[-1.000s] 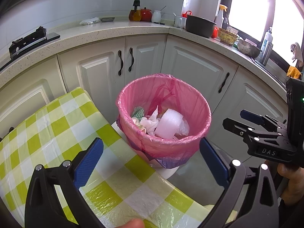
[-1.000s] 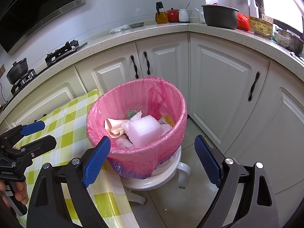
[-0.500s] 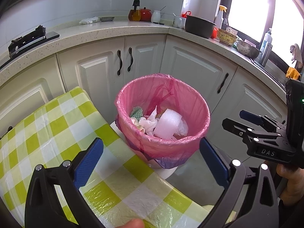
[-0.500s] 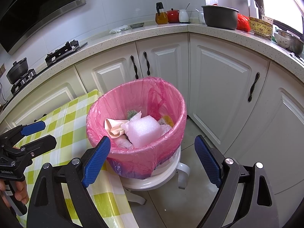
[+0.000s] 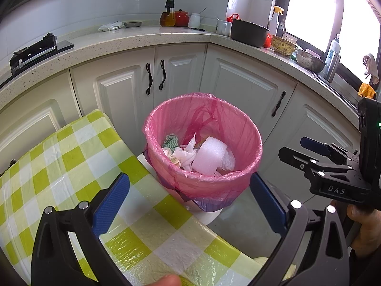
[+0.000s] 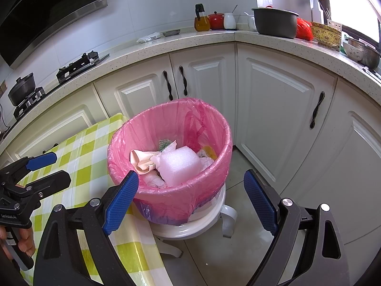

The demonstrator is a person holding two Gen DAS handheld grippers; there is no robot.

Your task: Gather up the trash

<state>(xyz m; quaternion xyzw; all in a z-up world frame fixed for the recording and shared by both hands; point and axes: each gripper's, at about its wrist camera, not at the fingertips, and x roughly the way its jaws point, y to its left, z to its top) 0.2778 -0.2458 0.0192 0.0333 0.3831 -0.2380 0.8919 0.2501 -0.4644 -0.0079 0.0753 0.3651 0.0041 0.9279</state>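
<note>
A bin lined with a pink bag [image 5: 204, 183] stands on a white stool beside the table; it also shows in the right wrist view [image 6: 166, 197]. Inside lie a white foam block [image 5: 209, 157], crumpled tissues [image 5: 187, 153] and a green-patterned wrapper [image 5: 170, 140]. My left gripper [image 5: 190, 205] is open and empty, over the table edge just short of the bin. My right gripper [image 6: 190, 202] is open and empty, in front of the bin's near rim. Each gripper shows in the other's view, the right one [image 5: 316, 152] and the left one [image 6: 45, 169].
A table with a green and white checked cloth [image 5: 59, 166] lies left of the bin. White cabinets [image 6: 273, 100] curve behind it under a speckled counter [image 5: 142, 38] with a pot, jars and bowls. A white stool [image 6: 190, 228] carries the bin. Grey floor tiles [image 6: 226, 257] lie below.
Both views have barely shifted. The bin and its trash lie as before, and both grippers stay open.
</note>
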